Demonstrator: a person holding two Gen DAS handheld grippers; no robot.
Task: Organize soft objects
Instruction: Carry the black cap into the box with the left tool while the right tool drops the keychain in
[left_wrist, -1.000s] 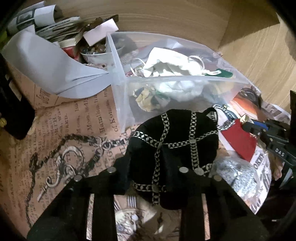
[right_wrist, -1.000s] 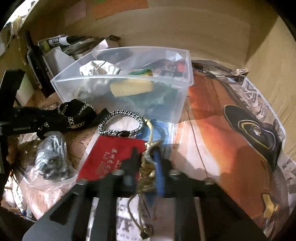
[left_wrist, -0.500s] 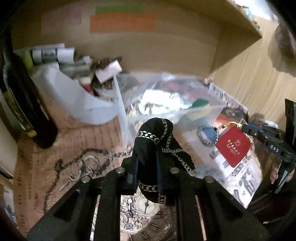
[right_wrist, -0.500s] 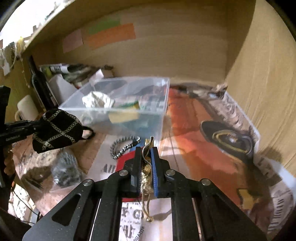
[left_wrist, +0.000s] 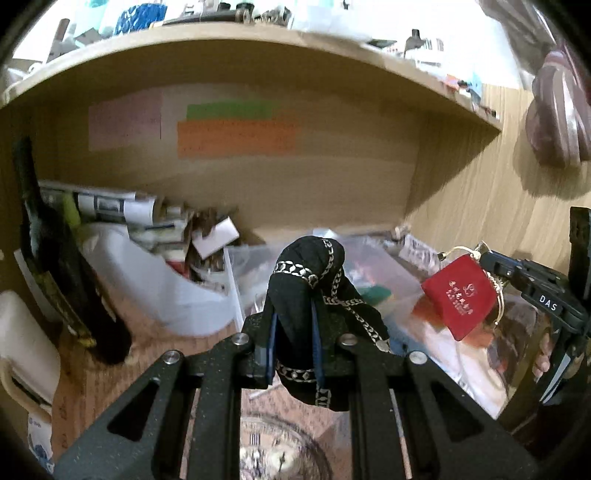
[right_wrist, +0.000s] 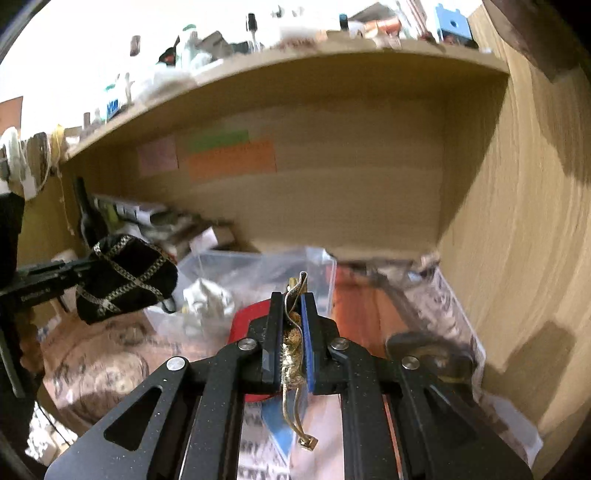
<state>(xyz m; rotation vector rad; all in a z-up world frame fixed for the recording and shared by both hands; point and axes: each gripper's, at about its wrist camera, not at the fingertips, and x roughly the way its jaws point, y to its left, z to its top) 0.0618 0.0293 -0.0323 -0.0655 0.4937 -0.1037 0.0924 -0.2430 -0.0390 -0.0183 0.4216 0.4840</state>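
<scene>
1. Up in the air, the left gripper (left_wrist: 293, 332) is pinched on a black pouch with silver chain pattern (left_wrist: 314, 291), held above and just in front of the clear plastic bin (left_wrist: 236, 273).
2. Likewise raised, the right gripper (right_wrist: 291, 325) is clamped on the gold cord (right_wrist: 291, 354) of a red pouch (left_wrist: 460, 299), which hangs near the bin's right side.
3. White cloth (right_wrist: 207, 299) lies inside the bin.
4. Behind the bin, an orange note (left_wrist: 236, 138) sticks to the wooden back wall (left_wrist: 314, 184).
5. Left of the bin stands a dark bottle (left_wrist: 55, 266).
</scene>
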